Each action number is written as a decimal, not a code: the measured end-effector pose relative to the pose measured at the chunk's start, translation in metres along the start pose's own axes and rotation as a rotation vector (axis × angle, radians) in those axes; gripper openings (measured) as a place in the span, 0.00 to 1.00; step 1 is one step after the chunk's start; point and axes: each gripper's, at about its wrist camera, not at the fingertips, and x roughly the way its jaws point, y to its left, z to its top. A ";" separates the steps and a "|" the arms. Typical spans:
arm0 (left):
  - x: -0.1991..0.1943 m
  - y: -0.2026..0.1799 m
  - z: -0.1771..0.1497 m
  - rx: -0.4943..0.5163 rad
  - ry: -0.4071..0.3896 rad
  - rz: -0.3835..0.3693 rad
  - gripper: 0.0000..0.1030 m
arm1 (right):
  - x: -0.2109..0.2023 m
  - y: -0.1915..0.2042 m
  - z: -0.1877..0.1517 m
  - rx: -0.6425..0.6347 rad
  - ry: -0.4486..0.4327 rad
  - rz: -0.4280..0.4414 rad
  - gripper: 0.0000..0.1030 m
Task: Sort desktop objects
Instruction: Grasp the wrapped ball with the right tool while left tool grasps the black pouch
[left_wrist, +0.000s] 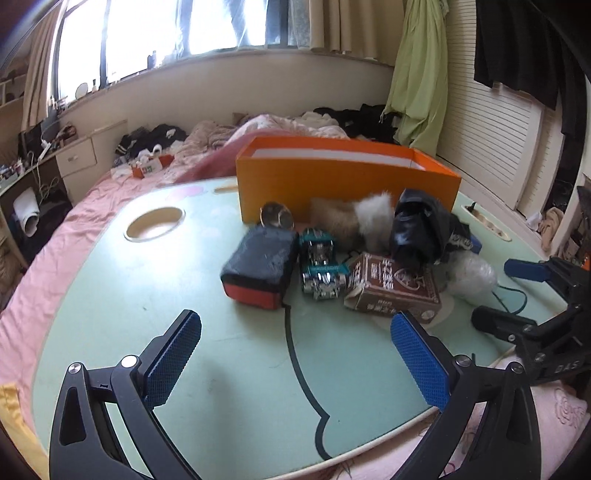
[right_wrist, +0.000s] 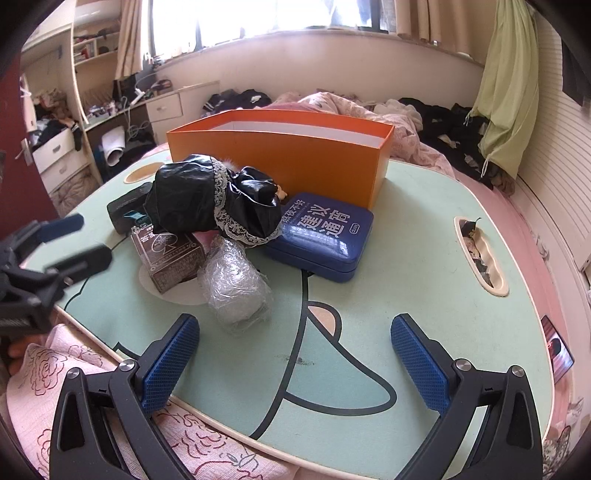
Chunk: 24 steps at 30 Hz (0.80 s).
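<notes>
1. One orange box (left_wrist: 347, 188), open-topped, at the back of the table.
2. One toy car (left_wrist: 320, 264).
3. One black-and-red pouch (left_wrist: 258, 269).
4. One brown carton (left_wrist: 393, 290).
5. One blue tin (right_wrist: 325, 236).
6. One bubble-wrap bundle (right_wrist: 236, 284).
7. One black lace-trimmed cloth (right_wrist: 214, 199).
8. One furry toy (left_wrist: 354, 218).
9. Two grippers, left (left_wrist: 295, 365) and right (right_wrist: 295, 365), both spread wide, nothing between the fingers.

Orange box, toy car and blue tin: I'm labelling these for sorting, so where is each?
orange box (left_wrist: 332, 192), left wrist view, on its front wall.
toy car (left_wrist: 320, 264), left wrist view, on its chrome top.
blue tin (right_wrist: 325, 229), right wrist view, on its printed lid.
</notes>
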 end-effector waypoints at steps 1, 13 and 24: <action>0.004 -0.002 -0.003 0.001 0.017 -0.009 0.99 | 0.000 -0.001 0.000 0.000 0.000 0.000 1.00; -0.001 -0.009 -0.010 0.031 -0.019 -0.006 1.00 | 0.000 -0.003 0.006 0.005 0.006 -0.013 0.99; -0.004 0.001 -0.012 -0.010 -0.046 -0.010 1.00 | 0.010 0.023 0.025 -0.090 0.011 0.059 0.31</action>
